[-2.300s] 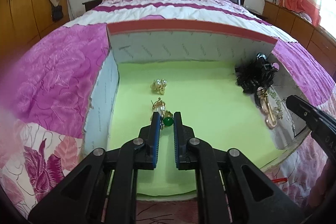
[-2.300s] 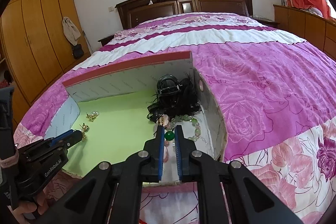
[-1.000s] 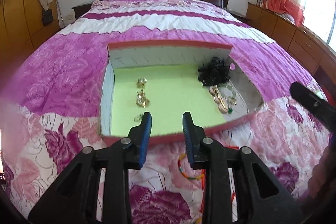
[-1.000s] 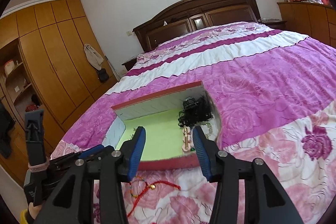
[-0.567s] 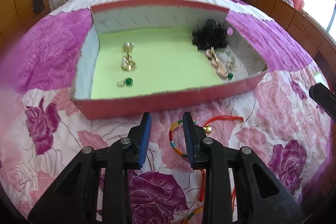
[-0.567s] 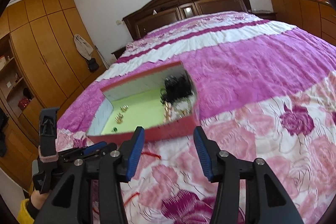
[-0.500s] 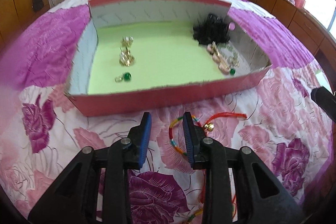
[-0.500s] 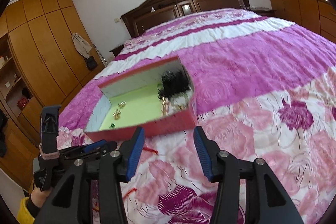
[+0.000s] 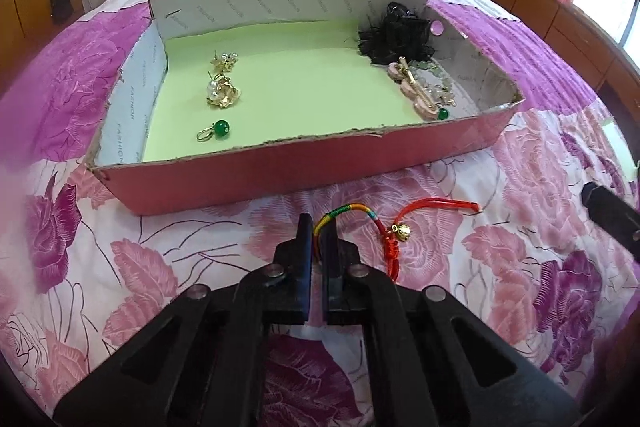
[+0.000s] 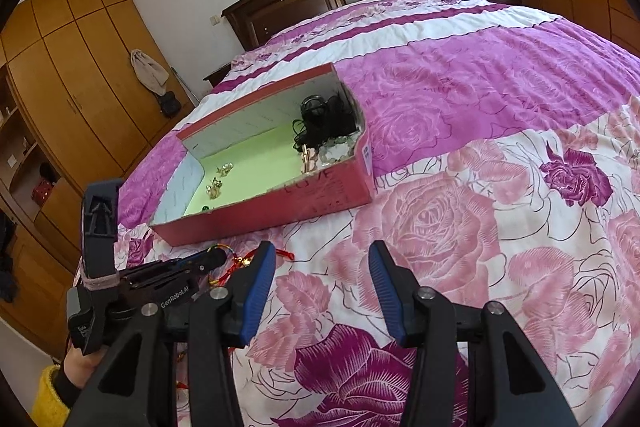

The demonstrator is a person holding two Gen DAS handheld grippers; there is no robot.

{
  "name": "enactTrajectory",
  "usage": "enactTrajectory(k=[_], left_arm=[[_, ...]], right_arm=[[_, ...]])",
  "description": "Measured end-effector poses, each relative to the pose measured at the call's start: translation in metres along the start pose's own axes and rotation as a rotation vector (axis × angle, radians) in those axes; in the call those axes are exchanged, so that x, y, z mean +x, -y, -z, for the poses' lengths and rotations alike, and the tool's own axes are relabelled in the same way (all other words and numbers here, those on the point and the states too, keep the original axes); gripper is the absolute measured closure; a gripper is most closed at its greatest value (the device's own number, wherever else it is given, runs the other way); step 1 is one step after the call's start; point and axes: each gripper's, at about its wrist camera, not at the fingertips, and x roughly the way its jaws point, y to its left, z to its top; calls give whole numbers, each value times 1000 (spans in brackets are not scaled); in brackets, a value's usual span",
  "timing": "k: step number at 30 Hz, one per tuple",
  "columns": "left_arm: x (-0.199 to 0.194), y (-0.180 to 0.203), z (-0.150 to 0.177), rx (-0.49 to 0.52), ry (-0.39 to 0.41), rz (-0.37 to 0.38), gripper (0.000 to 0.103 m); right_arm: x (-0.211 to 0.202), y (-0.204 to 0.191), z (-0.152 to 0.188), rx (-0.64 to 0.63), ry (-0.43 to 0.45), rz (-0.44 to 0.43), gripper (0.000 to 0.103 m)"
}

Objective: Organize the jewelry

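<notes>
The left tongs [image 9: 318, 239] have just been closing and now clamp the multicoloured cord bracelet [image 9: 348, 211] lying on the bedspread [image 9: 520, 267] just in front of the red box [image 9: 280, 171], likely to lift it inside beside the earrings [image 9: 222, 93] and green pendant [image 9: 220, 129]. The right tongs [image 10: 322, 287] hover apart, holding nothing, beside them.

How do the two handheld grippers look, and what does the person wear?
Both grippers are black plastic with silver rivets and blue finger pads. The left gripper carries white "GenRobot.AI" lettering and a dark upright mount bound with pinkish tape. The person's sleeve is yellow with a dark cuff.
</notes>
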Motion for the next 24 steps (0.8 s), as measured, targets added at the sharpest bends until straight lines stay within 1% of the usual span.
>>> enactTrajectory(k=[3,6,11,18,24], left_arm=[[-10,-3,1,-21,11,27,103],[-22,-9,2,-40,23,35,103],[-42,-23,7,-71,31,15,103],[-55,-49,14,-124,52,-36,103],[-58,-64,21,-153,56,-32,103]], right_arm=[[0,-5,1,-5,-11,1,51],[-1,-12,4,-7,-25,-7,51],[0,-27,11,-29,-58,-12,51],[7,-51,27,-65,-131,-24,51],[19,-72,46,-114,-219,-19,51]])
